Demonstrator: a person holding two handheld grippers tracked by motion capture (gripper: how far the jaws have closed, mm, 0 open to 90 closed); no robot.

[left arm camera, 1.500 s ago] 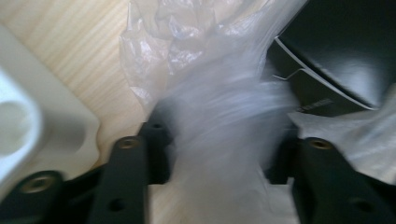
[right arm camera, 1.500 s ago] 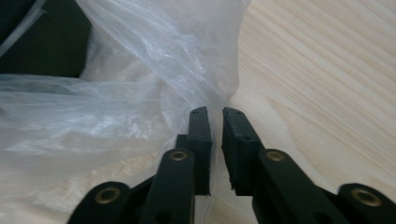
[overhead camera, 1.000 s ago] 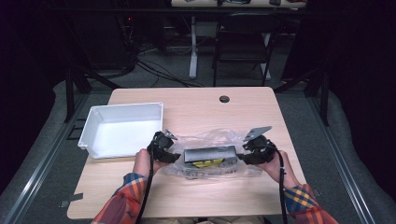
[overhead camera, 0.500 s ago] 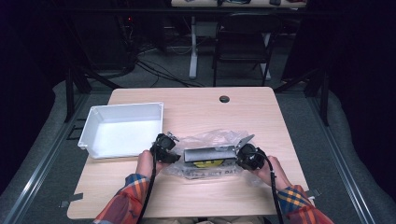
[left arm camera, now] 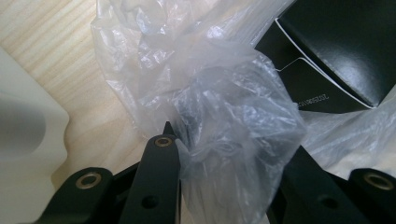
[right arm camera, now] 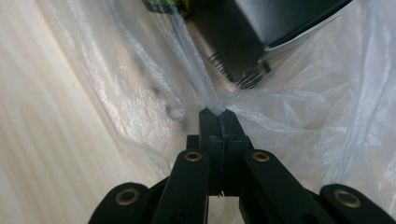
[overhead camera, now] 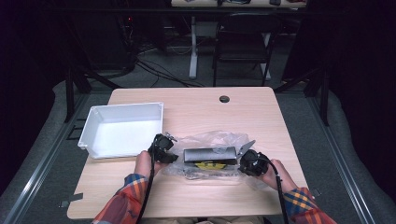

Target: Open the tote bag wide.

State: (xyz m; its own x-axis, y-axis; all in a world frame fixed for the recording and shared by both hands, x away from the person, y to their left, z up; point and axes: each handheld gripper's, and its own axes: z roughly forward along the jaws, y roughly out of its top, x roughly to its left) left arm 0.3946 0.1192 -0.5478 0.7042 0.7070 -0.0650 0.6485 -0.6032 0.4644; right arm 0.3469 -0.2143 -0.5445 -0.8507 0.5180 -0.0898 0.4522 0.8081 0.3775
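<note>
From the high view you had both tools down at the clear plastic bag, which lay crumpled on the table near your edge, just right of the white bin. A black box sat inside the bag with something yellow showing along its near side. Your left hand-held gripper was at the bag's left end and your right hand-held gripper at its right end, but from up there you couldn't tell what either was doing with the plastic.

The gripper views filled that in. In the right gripper view your jaws were pressed together, pinching a thin fold of the bag right at the tips, with the film pulled taut from there. A corner of the box showed beyond, plus some green and yellow at the top edge, too blurry to make out.

In the left gripper view a fat bunched wad of the bag sat between your jaws, which had just been closing on it. The left jaw was against the plastic; the right one was mostly buried behind the wad, so the contact there was hard to see, but it read as a grip on the bunch. That view also caught the box close up, with white edge lines and tiny print I couldn't read, and the bin's rim off at the left.
</note>
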